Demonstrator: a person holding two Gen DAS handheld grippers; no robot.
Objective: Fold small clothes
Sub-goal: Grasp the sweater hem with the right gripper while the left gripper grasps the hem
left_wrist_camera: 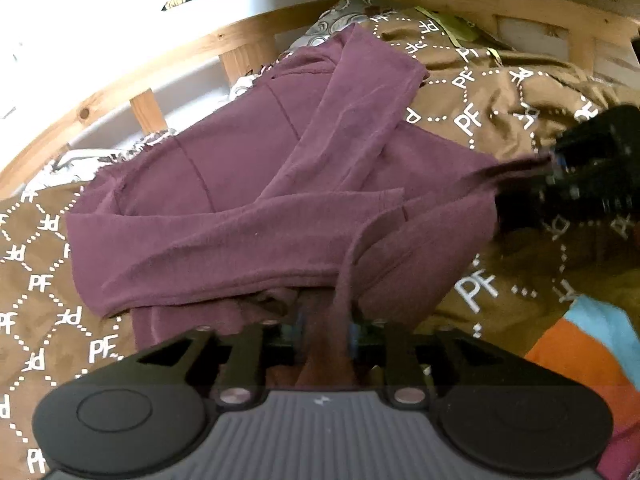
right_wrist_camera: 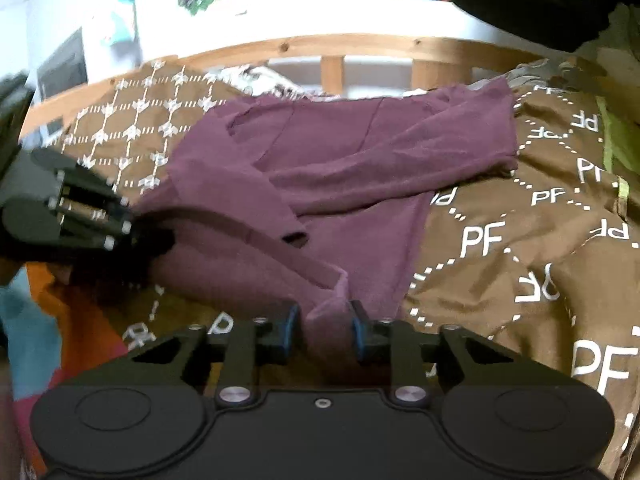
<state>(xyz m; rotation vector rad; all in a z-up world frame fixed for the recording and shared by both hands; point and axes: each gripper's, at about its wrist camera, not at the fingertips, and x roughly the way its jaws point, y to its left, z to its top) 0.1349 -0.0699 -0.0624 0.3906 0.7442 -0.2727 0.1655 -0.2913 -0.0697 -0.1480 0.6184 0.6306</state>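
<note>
A purple long-sleeved top (left_wrist_camera: 240, 184) lies on a brown blanket, with both sleeves folded across its body. In the left wrist view my left gripper (left_wrist_camera: 325, 336) is shut on a bunched edge of the top nearest the camera. At the right of that view my right gripper (left_wrist_camera: 550, 160) pinches another edge, and the cloth is drawn out to a taut point. In the right wrist view the top (right_wrist_camera: 340, 152) spreads ahead, and my right gripper (right_wrist_camera: 326, 332) has purple cloth filling the gap between its blue pads. My left gripper (right_wrist_camera: 136, 236) shows at the left, at the garment's edge.
The brown blanket (left_wrist_camera: 500, 128) printed with white "PF" letters covers the bed (right_wrist_camera: 500, 240). A wooden bed rail (left_wrist_camera: 160, 68) runs behind the garment (right_wrist_camera: 320, 46), with a white wall beyond. An orange and blue cloth (left_wrist_camera: 580, 344) lies at the blanket's near edge (right_wrist_camera: 48, 312).
</note>
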